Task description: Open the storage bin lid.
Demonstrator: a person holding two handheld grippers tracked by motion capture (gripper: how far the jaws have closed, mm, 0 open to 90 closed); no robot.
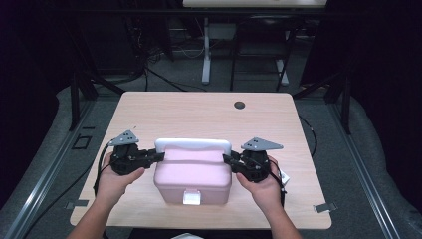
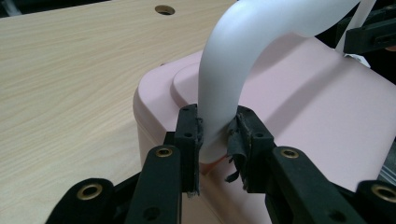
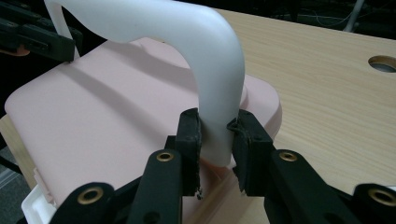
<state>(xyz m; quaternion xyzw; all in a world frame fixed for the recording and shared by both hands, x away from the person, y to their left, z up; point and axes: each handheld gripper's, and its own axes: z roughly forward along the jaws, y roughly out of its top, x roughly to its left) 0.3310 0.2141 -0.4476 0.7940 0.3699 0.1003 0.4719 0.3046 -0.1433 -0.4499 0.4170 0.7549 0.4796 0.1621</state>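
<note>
A pink plastic box (image 1: pixel 193 174) with a white latch (image 1: pixel 191 197) on its front sits near the table's front edge. Its white carrying handle (image 1: pixel 193 145) stands raised over the lid. My left gripper (image 1: pixel 158 157) is shut on the handle's left leg (image 2: pixel 217 121), down near the lid. My right gripper (image 1: pixel 228 159) is shut on the handle's right leg (image 3: pixel 215 135). A hand holds each gripper at either side of the box. In the left gripper view the pink box (image 2: pixel 299 116) lies under the arching handle.
The wooden table (image 1: pixel 199 112) has a round cable hole (image 1: pixel 240 105) at its far middle. Dark floor, cables and table legs lie beyond the far edge. Bare tabletop stretches behind the box.
</note>
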